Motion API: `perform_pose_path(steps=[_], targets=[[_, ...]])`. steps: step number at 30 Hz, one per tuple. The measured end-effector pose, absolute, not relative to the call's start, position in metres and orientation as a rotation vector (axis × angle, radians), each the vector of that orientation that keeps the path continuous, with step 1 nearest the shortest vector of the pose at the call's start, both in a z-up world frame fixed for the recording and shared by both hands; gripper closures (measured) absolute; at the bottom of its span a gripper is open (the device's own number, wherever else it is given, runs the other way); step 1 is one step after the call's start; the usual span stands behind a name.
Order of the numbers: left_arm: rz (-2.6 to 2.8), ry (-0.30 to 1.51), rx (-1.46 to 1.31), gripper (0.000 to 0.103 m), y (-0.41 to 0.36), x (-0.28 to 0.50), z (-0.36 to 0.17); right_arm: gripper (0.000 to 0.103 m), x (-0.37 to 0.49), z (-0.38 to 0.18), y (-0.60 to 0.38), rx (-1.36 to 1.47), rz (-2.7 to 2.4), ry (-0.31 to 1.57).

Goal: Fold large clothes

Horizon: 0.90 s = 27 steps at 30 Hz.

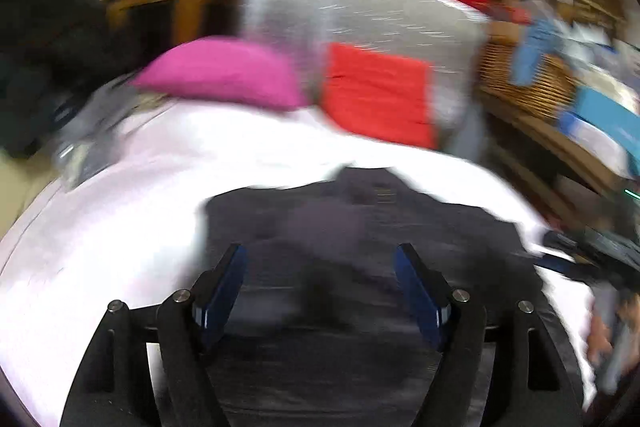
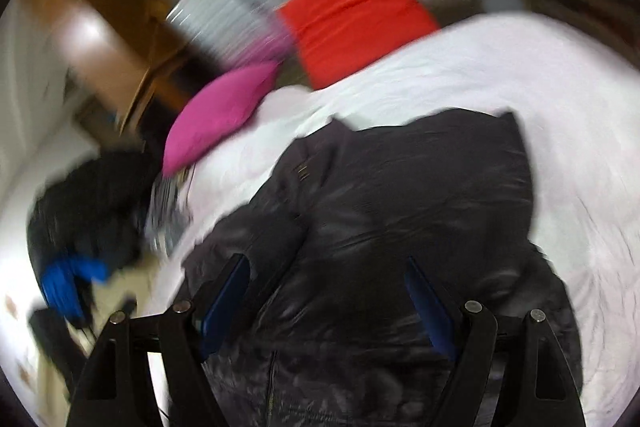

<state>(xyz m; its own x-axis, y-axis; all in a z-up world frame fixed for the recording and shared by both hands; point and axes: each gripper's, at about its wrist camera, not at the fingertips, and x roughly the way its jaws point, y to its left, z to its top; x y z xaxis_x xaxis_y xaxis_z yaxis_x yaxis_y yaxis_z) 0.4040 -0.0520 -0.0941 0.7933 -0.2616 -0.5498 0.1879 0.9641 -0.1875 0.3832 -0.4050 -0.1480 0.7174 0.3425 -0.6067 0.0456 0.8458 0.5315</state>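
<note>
A large dark grey shiny jacket (image 1: 352,227) lies on a white bed sheet (image 1: 120,227). My left gripper (image 1: 320,259) hovers over its near part, jaws wide apart and empty. In the right wrist view the same jacket (image 2: 400,195) spreads across the sheet (image 2: 520,75), collar end toward the pillows. My right gripper (image 2: 326,271) is above the jacket's lower part, open and empty. Both views are motion-blurred.
A pink pillow (image 1: 224,75) and a red cushion (image 1: 376,95) lie at the bed's head on a grey blanket (image 1: 360,15). A wooden headboard and wicker shelf (image 1: 520,75) stand behind and right. Dark clothes (image 2: 88,203) pile left of the bed.
</note>
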Motion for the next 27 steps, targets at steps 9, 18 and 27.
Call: perform_pose_path(steps=[9, 18, 27], targets=[[0.094, 0.943, -0.280, 0.028, 0.021, 0.475, -0.156, 0.020, 0.409, -0.136, -0.288, 0.215, 0.274, 0.789], [0.064, 1.002, -0.223, 0.028, 0.010, 0.477, -0.170, 0.020, 0.444, -0.168, -0.221, -0.114, 0.166, 0.895], [-0.018, 0.978, -0.007, 0.028, -0.032, 0.473, -0.180, 0.074, 0.451, -0.166, -0.305, 0.249, -0.037, 0.892]])
